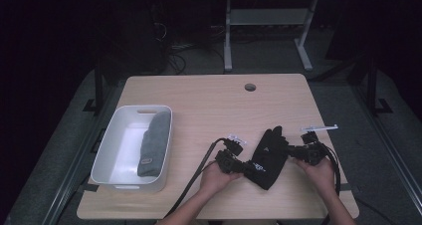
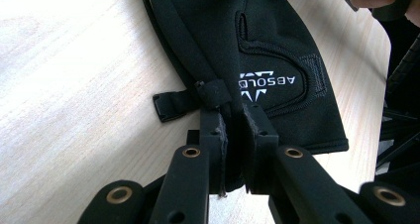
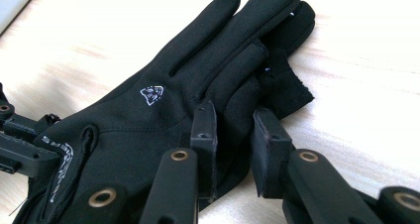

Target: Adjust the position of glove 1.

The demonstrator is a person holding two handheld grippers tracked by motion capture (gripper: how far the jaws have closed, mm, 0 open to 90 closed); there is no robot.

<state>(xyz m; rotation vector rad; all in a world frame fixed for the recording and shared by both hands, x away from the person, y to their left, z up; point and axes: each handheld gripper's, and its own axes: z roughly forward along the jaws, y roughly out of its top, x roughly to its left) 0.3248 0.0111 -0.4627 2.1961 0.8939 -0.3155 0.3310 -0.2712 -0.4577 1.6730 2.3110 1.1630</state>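
Black glove (image 1: 268, 155) lying flat on the wooden table (image 1: 209, 100), long axis running from cuff, near the person, to fingertips, farther off. Left gripper (image 1: 242, 167) pinches the cuff edge; right gripper (image 1: 294, 150) pinches the glove's finger side, so both ends are held.

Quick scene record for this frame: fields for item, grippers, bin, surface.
item: black glove, lying flat on table
left gripper: shut on glove's cuff edge
right gripper: shut on glove's finger side
bin: white tub at table's left, grey folded cloth inside
glove vs bin: apart, glove outside the tub
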